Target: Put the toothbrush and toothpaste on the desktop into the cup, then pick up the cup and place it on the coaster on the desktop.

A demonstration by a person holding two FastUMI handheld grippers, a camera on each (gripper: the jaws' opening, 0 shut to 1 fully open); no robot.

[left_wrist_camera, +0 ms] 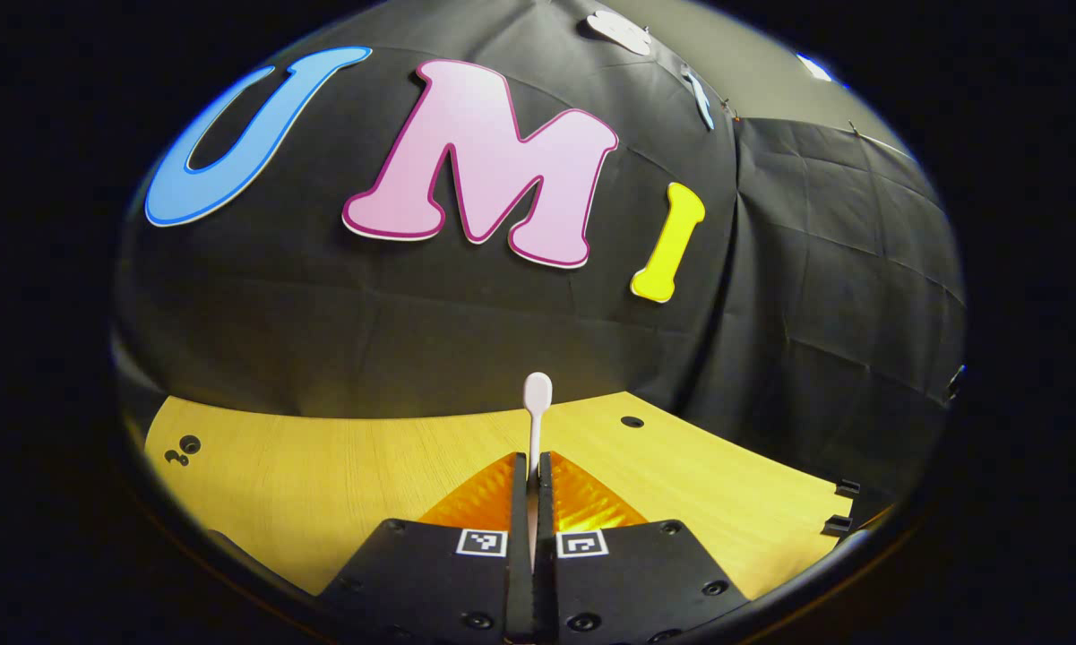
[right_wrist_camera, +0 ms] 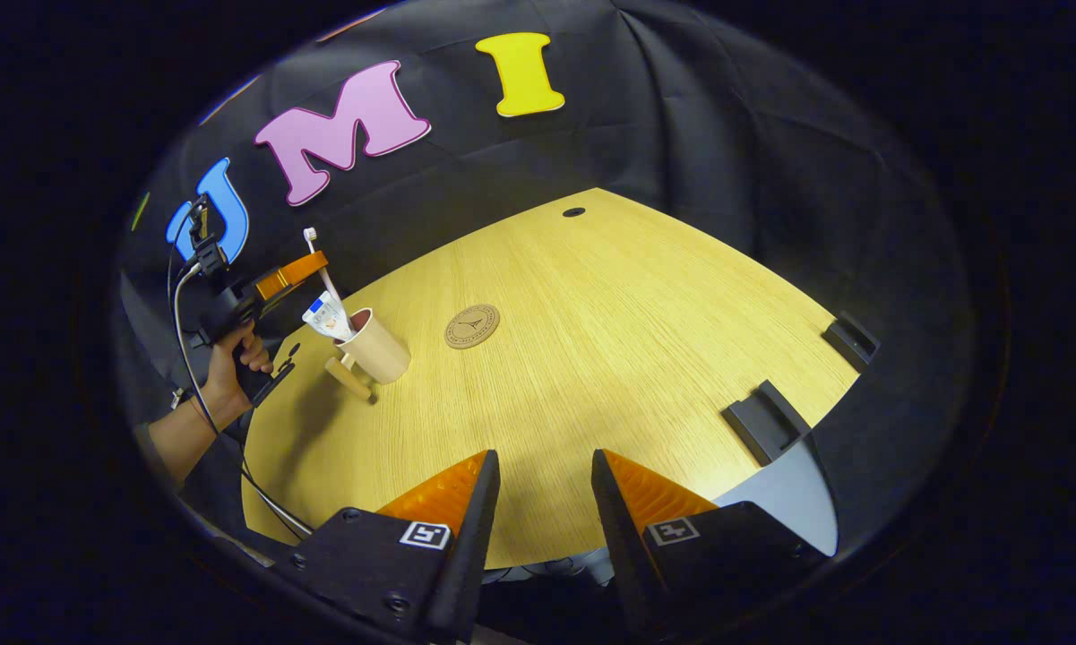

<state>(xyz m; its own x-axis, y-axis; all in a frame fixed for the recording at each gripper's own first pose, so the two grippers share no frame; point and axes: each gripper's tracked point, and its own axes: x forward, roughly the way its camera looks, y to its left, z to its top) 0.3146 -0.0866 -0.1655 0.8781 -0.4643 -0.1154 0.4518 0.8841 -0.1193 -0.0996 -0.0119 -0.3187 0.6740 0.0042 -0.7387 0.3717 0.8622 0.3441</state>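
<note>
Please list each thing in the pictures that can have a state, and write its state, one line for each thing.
left gripper: shut on the toothbrush.
right gripper: open, holding nothing.
toothbrush: held upright, lower end in the cup's mouth, as the right gripper view shows.
toothpaste: standing tilted in the cup.
cup: upright on the desktop, apart from the coaster.
coaster: flat, bare.

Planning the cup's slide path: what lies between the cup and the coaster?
In the right gripper view, only bare desktop lies between the cup and the coaster.
</note>
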